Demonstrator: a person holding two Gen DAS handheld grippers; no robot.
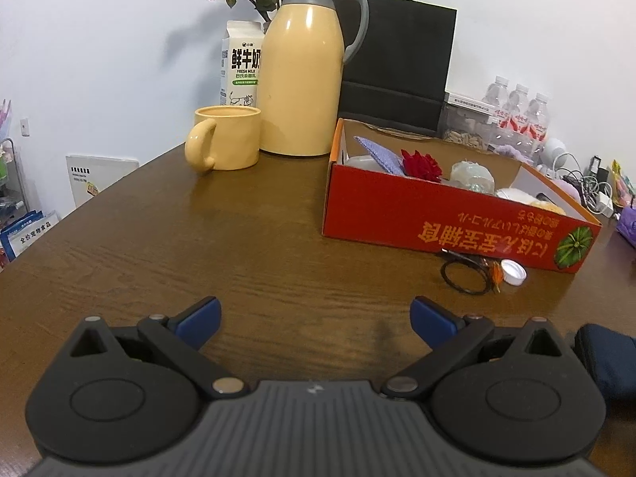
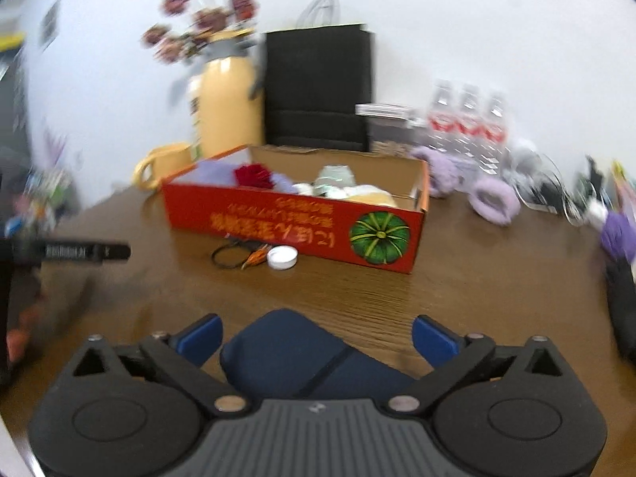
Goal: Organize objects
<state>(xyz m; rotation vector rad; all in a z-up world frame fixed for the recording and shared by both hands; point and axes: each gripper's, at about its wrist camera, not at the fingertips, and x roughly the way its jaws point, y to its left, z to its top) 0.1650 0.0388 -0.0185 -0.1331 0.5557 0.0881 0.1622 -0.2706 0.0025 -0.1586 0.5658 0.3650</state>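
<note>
Partly done, by my read: open red cardboard box (image 1: 445, 214) on the brown wood table (image 1: 198, 246) already holds a red fabric rose (image 1: 422, 165), lilac knit piece, pale wrapped bits. Still out, just in front of box near wall: black hair-tie ring (image 1: 465, 276) w/ orange bit, white plastic cap (image 1: 512, 272). Left gripper (image 1: 316, 320) jaws wide apart, empty; right gripper (image 2: 316, 334) also wide, dark blue pouch (image 2: 294, 353) lying betw fingers, pads not pressing it.
</note>
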